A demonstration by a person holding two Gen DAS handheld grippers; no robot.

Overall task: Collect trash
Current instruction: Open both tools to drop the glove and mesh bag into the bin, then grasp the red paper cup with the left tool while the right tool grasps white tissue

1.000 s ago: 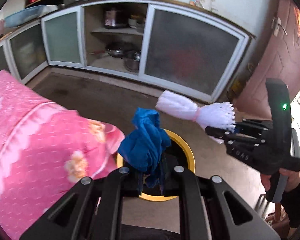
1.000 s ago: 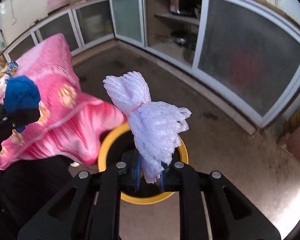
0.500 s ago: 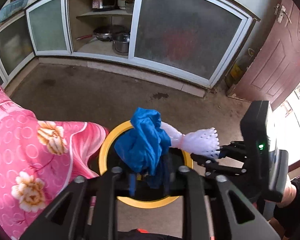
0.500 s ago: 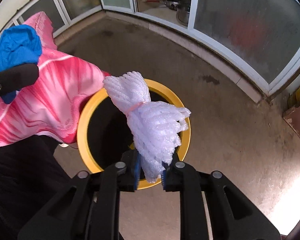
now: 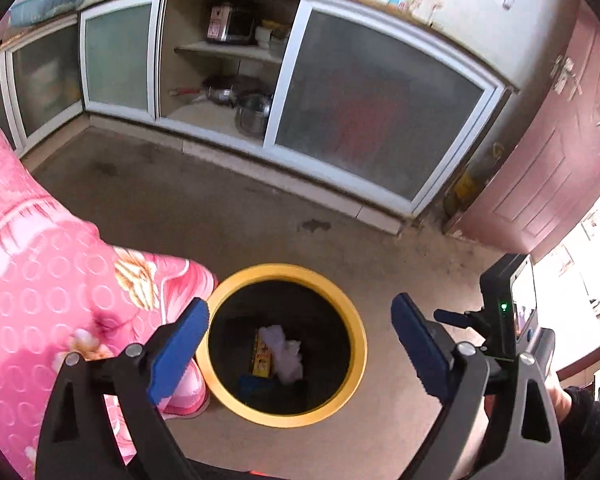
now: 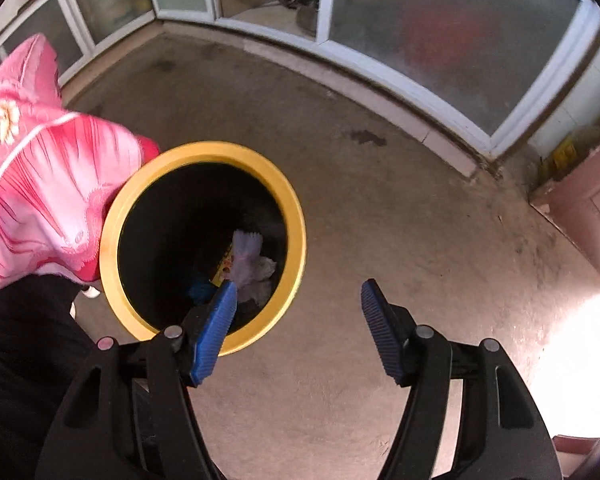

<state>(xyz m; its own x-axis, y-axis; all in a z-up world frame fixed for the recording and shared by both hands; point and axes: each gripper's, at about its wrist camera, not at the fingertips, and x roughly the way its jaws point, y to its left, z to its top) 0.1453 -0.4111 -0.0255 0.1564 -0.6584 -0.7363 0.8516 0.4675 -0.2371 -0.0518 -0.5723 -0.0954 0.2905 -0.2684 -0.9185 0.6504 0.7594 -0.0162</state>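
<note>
With both sets of jaws opening and nothing between them, you've got empty grippers over the bin. Your left gripper (image 5: 300, 344) is spread wide, blue pads either side of the bin mouth in its own view. Your right gripper (image 6: 296, 332) is released too, its left pad overlapping the near rim in its view, right pad over bare floor.

Below both: the yellow-rimmed bin (image 5: 356, 332) on the concrete floor (image 5: 228, 220), dark inside. At the bottom sits the white foam net (image 5: 284, 354), crumpled, touching a yellow packet (image 5: 262, 354) on its left, with a blue cloth (image 5: 256, 386) near-left of that, mostly in shadow. The right wrist view shows the same pile: net on top, blue scrap low left.

Pink floral fabric (image 5: 48, 300) hangs at the bin's left edge, touching or overlapping the rim; can't tell which. Cabinets (image 5: 372, 120) with frosted sliding doors run along the far wall, one bay open with pots inside.

Handling judgement: foam net and cloth both look very light, soft and compressible, not fragile. They'll deform under the pads, so pinch any similar piece at a bunched or tied part, not a loose frill. Light stuff may cling to the ribbed pads.

No more trash visible in either view.
</note>
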